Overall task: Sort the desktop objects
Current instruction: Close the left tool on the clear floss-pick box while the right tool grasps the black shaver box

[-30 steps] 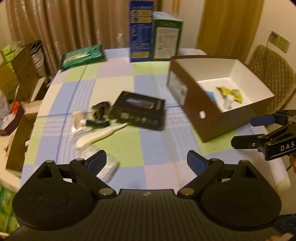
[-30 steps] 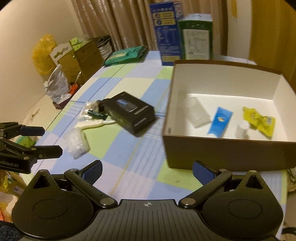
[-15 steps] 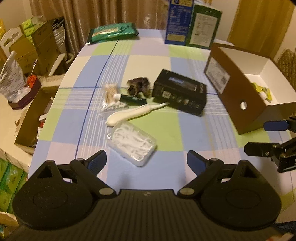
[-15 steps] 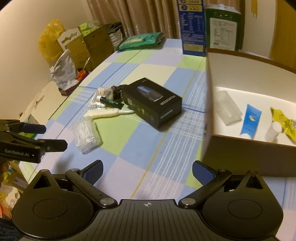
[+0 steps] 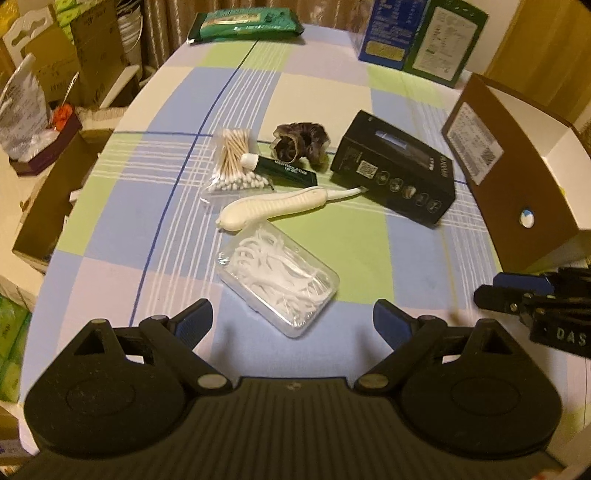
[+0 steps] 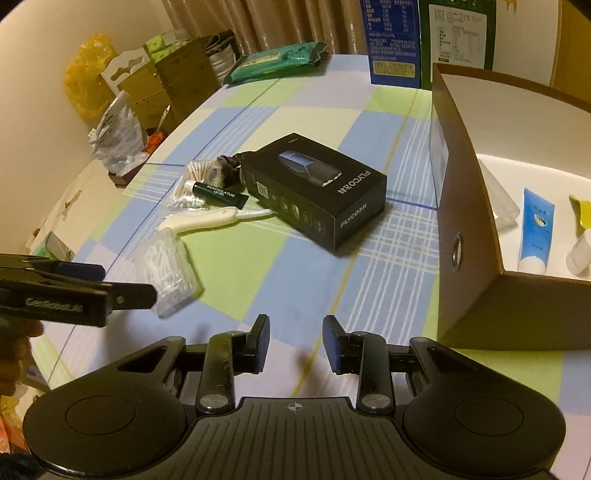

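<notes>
One clear floss-pick case (image 5: 279,282) lies nearest; light, slick plastic, so we grip its long sides with our wide left gripper (image 5: 293,320); our right gripper (image 6: 295,345) is closing, empty.

Two cartons (image 5: 413,33) (upright), one black box (image 5: 395,173).

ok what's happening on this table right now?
A person is sorting toiletries into the brown box. The left hand-held gripper hangs wide open just short of the clear floss-pick case, not touching it. The right hand-held gripper is closing on nothing. The black carton, lip balm and cotton swabs remain unsorted.
</notes>
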The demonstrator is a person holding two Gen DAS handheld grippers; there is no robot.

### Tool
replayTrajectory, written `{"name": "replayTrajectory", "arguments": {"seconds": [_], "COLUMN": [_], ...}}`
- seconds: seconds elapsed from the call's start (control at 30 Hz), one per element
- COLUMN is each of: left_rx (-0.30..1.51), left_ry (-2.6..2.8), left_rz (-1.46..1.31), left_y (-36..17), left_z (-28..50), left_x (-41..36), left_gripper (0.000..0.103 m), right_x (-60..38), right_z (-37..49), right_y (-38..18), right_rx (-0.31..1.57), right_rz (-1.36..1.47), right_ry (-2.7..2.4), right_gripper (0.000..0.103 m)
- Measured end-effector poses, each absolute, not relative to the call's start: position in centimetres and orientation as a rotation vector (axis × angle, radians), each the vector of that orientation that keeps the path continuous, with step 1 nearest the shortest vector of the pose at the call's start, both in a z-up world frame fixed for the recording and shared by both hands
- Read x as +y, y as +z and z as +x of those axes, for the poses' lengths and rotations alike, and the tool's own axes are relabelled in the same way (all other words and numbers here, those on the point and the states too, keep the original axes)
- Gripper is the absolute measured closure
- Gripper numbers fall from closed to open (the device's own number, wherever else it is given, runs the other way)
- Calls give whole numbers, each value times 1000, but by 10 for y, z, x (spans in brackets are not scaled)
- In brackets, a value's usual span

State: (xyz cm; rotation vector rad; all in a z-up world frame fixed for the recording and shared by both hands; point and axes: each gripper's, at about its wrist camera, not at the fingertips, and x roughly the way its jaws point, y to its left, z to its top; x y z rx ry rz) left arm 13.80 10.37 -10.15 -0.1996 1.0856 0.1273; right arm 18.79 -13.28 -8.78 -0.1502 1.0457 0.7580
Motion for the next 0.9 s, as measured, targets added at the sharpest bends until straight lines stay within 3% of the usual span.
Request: {"name": "replayTrajectory", "arguments": {"seconds": [0.3, 0.5, 0.53, 0.73, 0.9], "left_rx": [1117, 1123, 1124, 1108, 1108], "left_ry": [197, 229, 226, 197, 214], "left_rz": [-257, -255, -257, -194, -187], "left_y": [-123, -138, -140, -144, -143], "left_z": [171, 185, 185, 178, 167], "left_x": [112, 119, 121, 132, 152], "left_gripper": [11, 14, 15, 47, 48], "right_x": [-130, -121, -118, -102, -85], "right_z": [198, 200, 201, 212, 238], "right_y": [-89, -85, -84, -74, -62], "right_rx": [1062, 1034, 1029, 976, 904], "right_rz": [-139, -183, -195, -303, -402], "right_ry": [759, 786, 793, 872, 958], "right_gripper": [69, 46, 43, 30, 12]}}
